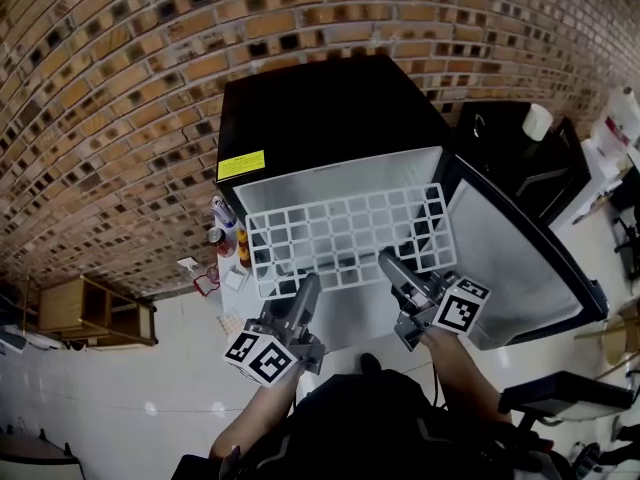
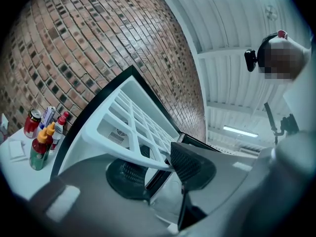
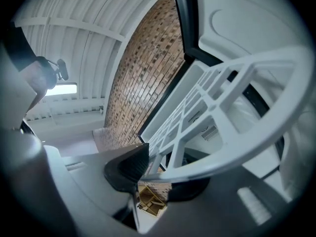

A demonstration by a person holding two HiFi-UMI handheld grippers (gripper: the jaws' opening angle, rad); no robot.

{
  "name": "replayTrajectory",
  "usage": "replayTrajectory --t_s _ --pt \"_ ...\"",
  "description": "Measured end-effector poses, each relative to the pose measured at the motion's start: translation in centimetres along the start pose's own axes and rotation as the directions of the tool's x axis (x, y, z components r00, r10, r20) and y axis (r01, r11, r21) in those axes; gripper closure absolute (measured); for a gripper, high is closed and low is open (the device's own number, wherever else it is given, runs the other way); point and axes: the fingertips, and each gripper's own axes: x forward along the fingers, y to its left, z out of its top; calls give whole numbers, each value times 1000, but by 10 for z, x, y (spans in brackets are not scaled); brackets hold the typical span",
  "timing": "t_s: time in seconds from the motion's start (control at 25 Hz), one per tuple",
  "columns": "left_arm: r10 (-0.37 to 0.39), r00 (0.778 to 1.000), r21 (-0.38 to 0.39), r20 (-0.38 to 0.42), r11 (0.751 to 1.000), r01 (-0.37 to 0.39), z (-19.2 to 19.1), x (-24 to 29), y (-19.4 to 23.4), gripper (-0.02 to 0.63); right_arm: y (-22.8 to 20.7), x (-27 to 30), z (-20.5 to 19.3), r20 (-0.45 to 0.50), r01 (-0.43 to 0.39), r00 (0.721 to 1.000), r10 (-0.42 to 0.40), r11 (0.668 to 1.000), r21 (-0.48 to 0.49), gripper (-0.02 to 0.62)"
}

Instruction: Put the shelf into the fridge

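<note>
White grid shelf (image 1: 345,252) is pinched at its front rail by the left gripper (image 1: 306,286) and the right gripper (image 1: 389,261), before the open fridge (image 1: 320,108).

Left claw (image 2: 160,168) clamps shelf (image 2: 113,147) edge, fridge (image 2: 74,152) beyond.

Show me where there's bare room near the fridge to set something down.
Free: the black fridge top behind its yellow label, and the white floor before the wooden rack. Crowded: the side table, with bottles, and the fridge mouth, filled by the shelf in the left gripper and right gripper.
</note>
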Motion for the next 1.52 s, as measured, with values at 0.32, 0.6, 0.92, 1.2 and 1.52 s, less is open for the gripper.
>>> replayTrajectory --t_s 0.32,0.6,0.92,1.2,1.52 --pt "-3 1000 -27 -20 1000 3 -9 10 12 480 -17 7 -2 -29 0 1000 0 1000 9 476" --pt "-3 999 -51 -40 999 1 -15 21 20 480 -30 8 -1 -33 21 999 -21 1000 15 477" --pt "-4 999 -90 -45 996 0 -24 28 36 480 -43 15 -3 -51 44 998 -43 999 17 476" --pt "11 998 -110 -58 994 -17 -27 32 44 480 -52 19 -8 -62 55 997 -53 998 31 476" --pt "34 998 -126 -59 991 -42 -28 32 50 480 -57 25 -10 -86 74 994 -69 996 50 476"
